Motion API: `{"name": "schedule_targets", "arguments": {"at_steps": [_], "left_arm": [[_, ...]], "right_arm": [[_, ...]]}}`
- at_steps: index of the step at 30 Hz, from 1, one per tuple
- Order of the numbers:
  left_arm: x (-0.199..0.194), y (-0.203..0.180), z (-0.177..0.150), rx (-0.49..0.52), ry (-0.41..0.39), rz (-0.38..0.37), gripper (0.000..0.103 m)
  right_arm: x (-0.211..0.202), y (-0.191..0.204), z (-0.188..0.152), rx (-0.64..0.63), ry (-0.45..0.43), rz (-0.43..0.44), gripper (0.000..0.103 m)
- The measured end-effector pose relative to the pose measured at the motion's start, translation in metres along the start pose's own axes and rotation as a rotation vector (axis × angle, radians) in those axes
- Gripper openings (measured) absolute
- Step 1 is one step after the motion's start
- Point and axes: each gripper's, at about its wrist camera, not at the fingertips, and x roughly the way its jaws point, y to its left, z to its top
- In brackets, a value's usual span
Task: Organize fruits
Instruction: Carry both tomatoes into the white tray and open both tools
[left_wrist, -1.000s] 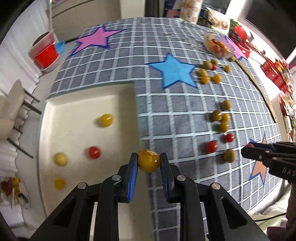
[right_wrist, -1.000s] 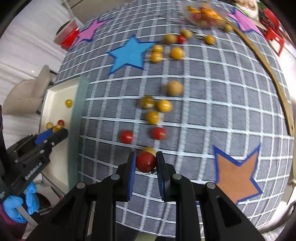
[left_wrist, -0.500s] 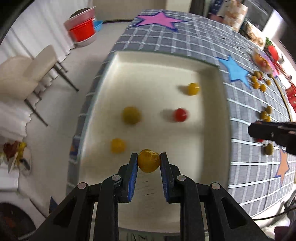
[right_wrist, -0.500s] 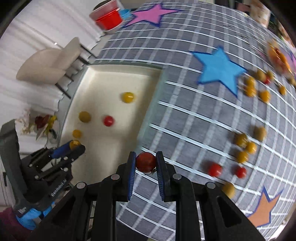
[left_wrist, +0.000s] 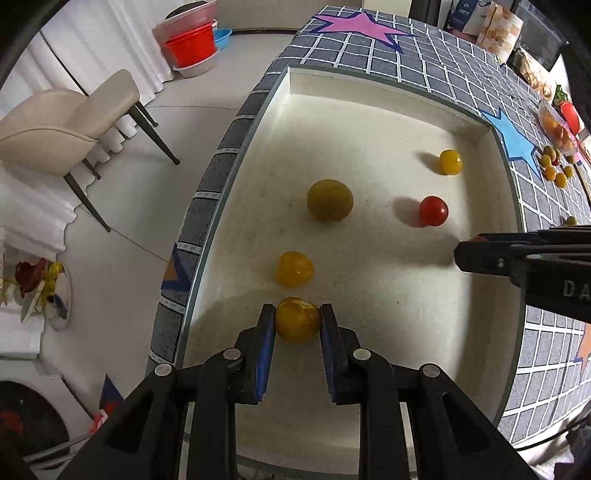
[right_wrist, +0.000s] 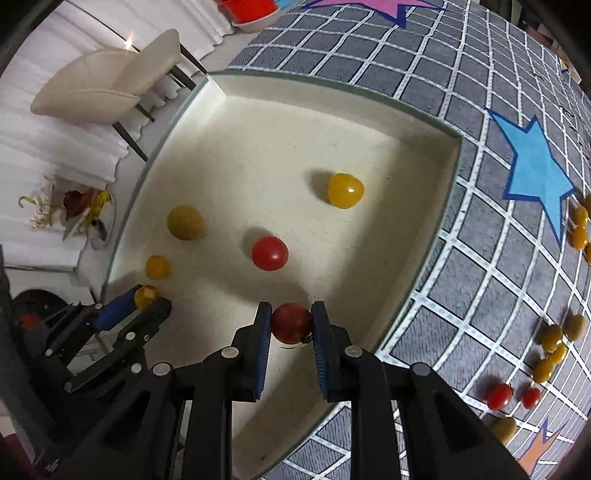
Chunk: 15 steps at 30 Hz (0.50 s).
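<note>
My left gripper (left_wrist: 297, 320) is shut on a yellow tomato (left_wrist: 297, 319) low over the near left part of the cream tray (left_wrist: 388, 99). My right gripper (right_wrist: 291, 322) is shut on a red tomato (right_wrist: 291, 322) above the tray's (right_wrist: 332, 99) near right part. In the tray lie a red tomato (left_wrist: 433, 211), an olive-yellow fruit (left_wrist: 330, 200) and two yellow tomatoes (left_wrist: 294, 268) (left_wrist: 450, 161). The right gripper shows in the left wrist view (left_wrist: 461, 251); the left gripper shows in the right wrist view (right_wrist: 147, 299).
Several loose yellow and red tomatoes (right_wrist: 550, 354) lie on the grey checked cloth right of the tray, beyond a blue star (right_wrist: 532, 166). A beige chair (left_wrist: 62, 122) and red bowls (left_wrist: 190, 48) stand on the floor to the left. The table edge runs along the tray's left side.
Both grippers have carried their tomatoes from over the cloth to over the tray and lower toward its floor. Both stay shut.
</note>
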Motion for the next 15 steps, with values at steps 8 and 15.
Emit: {"name": "schedule_targets", "arguments": {"at_steps": [8,15], "left_arm": [[-0.002,-0.007,-0.002,0.024,-0.014,0.021,0.027],[-0.010,-0.012,-0.005,0.041,-0.032,0.048,0.069]], "right_arm": [[0.011,0.016,0.002,-0.036,-0.003,-0.034,0.024],[0.013,0.018,0.009,-0.027,0.007,-0.023,0.059]]}}
